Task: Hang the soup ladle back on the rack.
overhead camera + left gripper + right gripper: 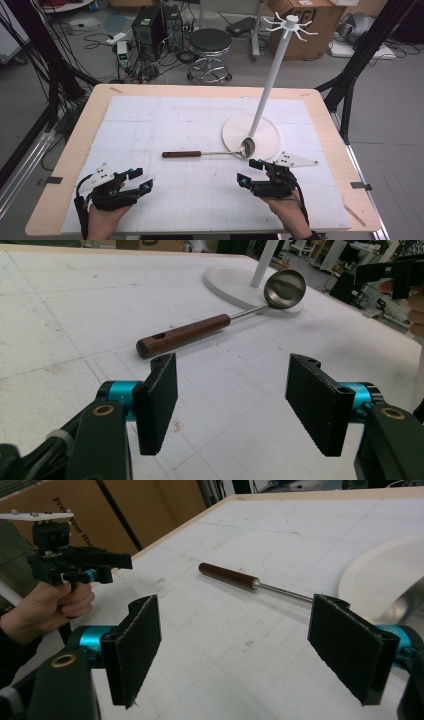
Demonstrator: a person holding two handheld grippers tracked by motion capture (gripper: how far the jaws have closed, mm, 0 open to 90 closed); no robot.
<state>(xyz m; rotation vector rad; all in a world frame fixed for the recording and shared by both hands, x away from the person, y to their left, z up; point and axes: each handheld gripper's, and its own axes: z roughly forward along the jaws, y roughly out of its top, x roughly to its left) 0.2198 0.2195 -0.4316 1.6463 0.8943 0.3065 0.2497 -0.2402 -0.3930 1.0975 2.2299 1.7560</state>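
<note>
Ladle [210,153] lies flat mid-table, steel bowl resting on the stand base [267,142] rim at 3 o'clock, wooden handle toward 9. Stiff, bowl-heavy, shaft slick: I'd grip the handle. My left gripper [137,180] and right gripper [248,172] both gape empty, at 7 and 5.

In the right gripper view, the ladle [235,577] bowl sits partly behind the right jaw and runs off the frame edge.

Grey floor [390,125], stool [210,42], probably cartons [312,25].
</note>
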